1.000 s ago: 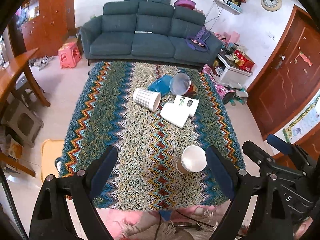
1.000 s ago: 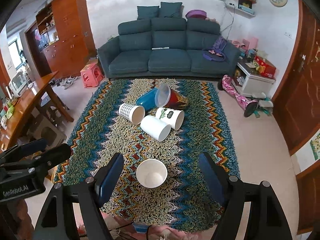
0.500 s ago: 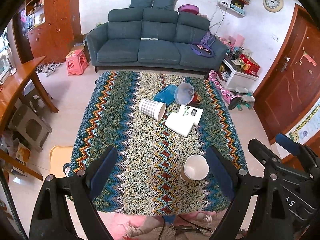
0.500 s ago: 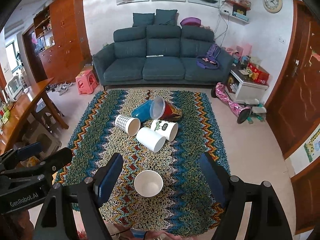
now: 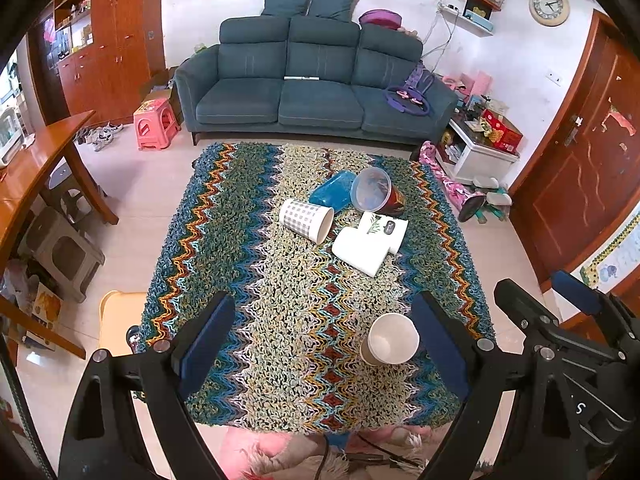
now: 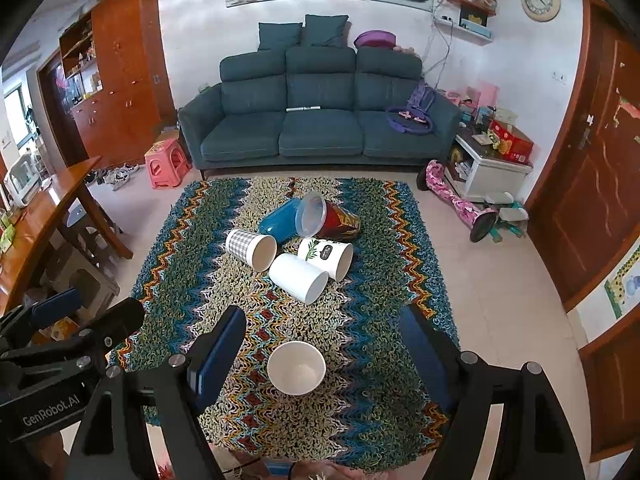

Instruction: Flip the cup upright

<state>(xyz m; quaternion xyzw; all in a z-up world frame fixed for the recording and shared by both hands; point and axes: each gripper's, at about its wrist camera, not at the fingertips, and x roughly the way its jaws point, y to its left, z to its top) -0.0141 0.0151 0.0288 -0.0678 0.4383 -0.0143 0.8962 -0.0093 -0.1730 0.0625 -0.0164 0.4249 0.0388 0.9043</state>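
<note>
White paper cup [image 6: 296, 367]: upright, near edge of zigzag woven rug [image 6: 224, 276].
Tipped cups: white paper cup on its side [image 6: 299, 277] mid-rug; light, crushable; grip its wall gently.
Left gripper [image 5: 322, 340]: wide open.
Right gripper [image 6: 322, 354]: wide open, empty.

Both claws are matte black frames with cut-out arms and silver screw heads at the joints. The left claw [image 5: 320, 344] carries dark blue pads [image 5: 206, 338] on its fingers; the right claw [image 6: 320, 354] has the same blue pads [image 6: 218, 354]. White lettering "GenRobot.AI" marks the left claw's side.
</note>
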